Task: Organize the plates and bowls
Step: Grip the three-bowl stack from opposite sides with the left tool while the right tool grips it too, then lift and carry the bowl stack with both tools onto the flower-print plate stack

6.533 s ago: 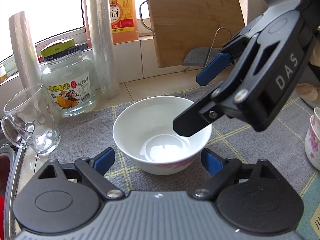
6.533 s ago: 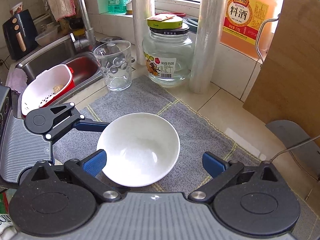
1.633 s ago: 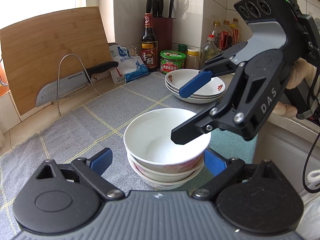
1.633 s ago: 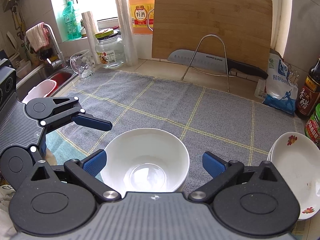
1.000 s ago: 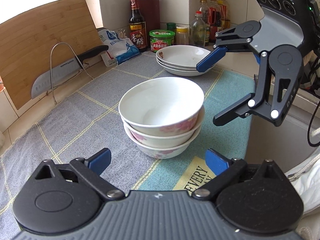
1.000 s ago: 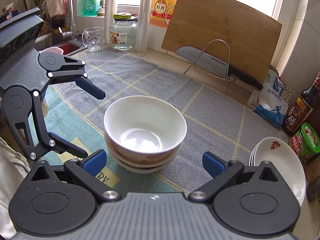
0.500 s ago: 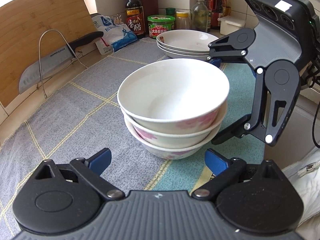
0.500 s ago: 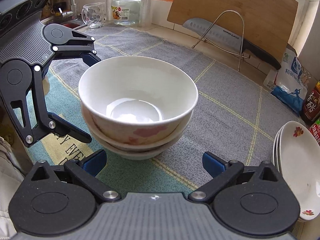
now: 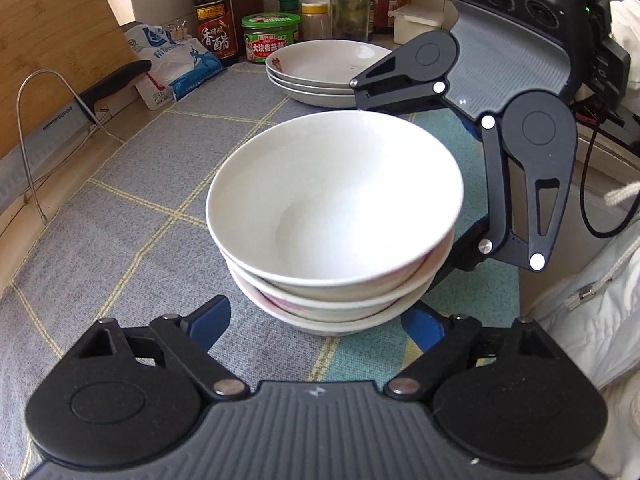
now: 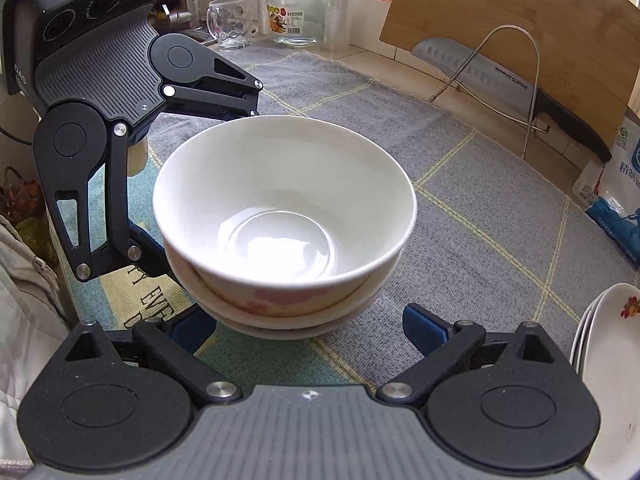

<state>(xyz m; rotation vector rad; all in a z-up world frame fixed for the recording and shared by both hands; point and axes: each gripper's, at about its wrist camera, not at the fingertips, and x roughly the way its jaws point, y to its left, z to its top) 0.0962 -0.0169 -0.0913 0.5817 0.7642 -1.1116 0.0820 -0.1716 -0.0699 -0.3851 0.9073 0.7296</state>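
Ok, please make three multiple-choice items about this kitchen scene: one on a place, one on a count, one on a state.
1. Where does the bowl stack stand?
A. in a sink
B. on the grey checked mat
C. on the cutting board

2. How many bowls are in the stack?
A. one
B. three
C. five

3. What is in the top bowl?
A. nothing
B. soup
C. a spoon

Key:
1 B, since the mat's grey cloth shows all around the stack's foot, while the wooden cutting board leans at the back.
2 B, since the left wrist view shows three nested rims, one under another.
3 A, since its white inside is bare in both views.

The left tool and the right tool each have the stack between their blue pads; their jaws are closing, and no contact shows.
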